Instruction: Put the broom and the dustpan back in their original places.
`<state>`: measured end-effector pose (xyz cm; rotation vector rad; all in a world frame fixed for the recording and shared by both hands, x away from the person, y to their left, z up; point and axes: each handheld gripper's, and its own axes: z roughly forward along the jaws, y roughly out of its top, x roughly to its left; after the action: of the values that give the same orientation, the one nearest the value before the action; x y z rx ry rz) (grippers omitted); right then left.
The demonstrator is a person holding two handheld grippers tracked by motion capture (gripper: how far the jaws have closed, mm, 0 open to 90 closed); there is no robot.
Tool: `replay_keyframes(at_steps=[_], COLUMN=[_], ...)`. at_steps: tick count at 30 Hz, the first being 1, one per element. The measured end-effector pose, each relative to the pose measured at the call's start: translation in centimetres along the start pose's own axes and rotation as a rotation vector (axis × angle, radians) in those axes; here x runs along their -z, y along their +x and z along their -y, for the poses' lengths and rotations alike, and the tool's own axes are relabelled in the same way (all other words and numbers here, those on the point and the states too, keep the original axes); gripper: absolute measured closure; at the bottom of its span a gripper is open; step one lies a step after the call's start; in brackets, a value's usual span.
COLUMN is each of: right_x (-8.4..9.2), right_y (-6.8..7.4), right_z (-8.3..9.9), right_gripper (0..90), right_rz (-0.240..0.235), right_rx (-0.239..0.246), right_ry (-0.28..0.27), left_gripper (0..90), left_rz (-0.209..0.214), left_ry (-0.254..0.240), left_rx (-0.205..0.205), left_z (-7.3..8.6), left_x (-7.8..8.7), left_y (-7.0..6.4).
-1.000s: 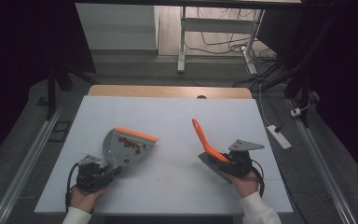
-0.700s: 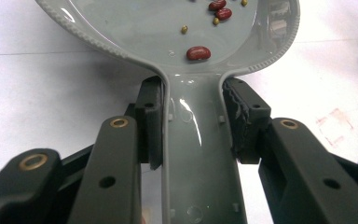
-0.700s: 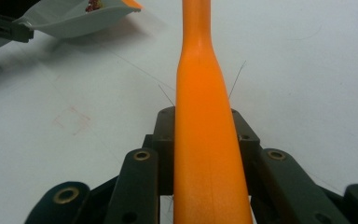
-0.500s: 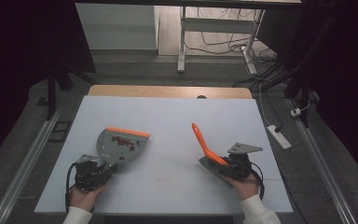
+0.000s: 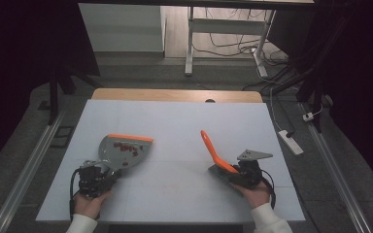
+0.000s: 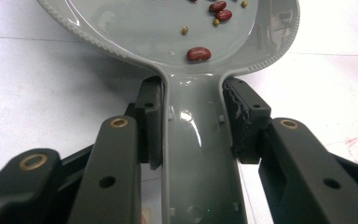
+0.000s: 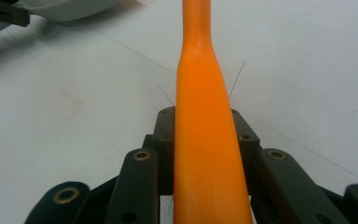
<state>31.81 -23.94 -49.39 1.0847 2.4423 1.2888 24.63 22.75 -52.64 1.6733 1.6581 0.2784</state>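
1. High view: beans [image 5: 126, 147] are already gathered in the grey dustpan [image 5: 121, 151], near left on the desk [image 5: 175, 121], its handle clamped by the left gripper [image 5: 108, 171]
2. The right gripper [image 5: 222, 171] is closed on the orange brush [image 5: 211, 150], raised at near right; emptying the dustpan is judged to be left

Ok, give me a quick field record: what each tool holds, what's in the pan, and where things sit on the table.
left tool: shut on grey dustpan handle
right tool: shut on orange brush handle
dustpan contents: red beans and small yellowish bits
dustpan edge: orange lip on far side
placement: dustpan left, brush right, apart
surface: white table
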Motion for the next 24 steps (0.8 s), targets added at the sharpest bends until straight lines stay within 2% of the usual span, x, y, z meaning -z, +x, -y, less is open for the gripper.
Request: replay_keyframes(at_steps=[10,14,19,24], right_x=[0.0,0.0,0.0,0.0], right_y=[-1.5,-1.9,-2.6,-3.1], right_z=[0.7,0.7,0.9,1.0], right_gripper=[70.3,69.8,67.5,63.5], right_rz=[0.029,0.052,0.059,0.072], right_rx=[-0.046,-0.039,-0.055,-0.064], right_ry=[0.017,0.020,0.019,0.019], left_gripper=[60.6,60.5,60.4,60.0], left_rz=[-0.018,-0.026,-0.031,-0.032], left_ry=[0.001,0.009,0.018,0.032], left_rx=[0.012,0.004,0.006,-0.010], left_z=[0.0,0.1,0.1,0.2], left_x=[-0.2,-0.4,-0.6,-0.8], left_y=[0.0,-0.2,-0.4,-0.7])
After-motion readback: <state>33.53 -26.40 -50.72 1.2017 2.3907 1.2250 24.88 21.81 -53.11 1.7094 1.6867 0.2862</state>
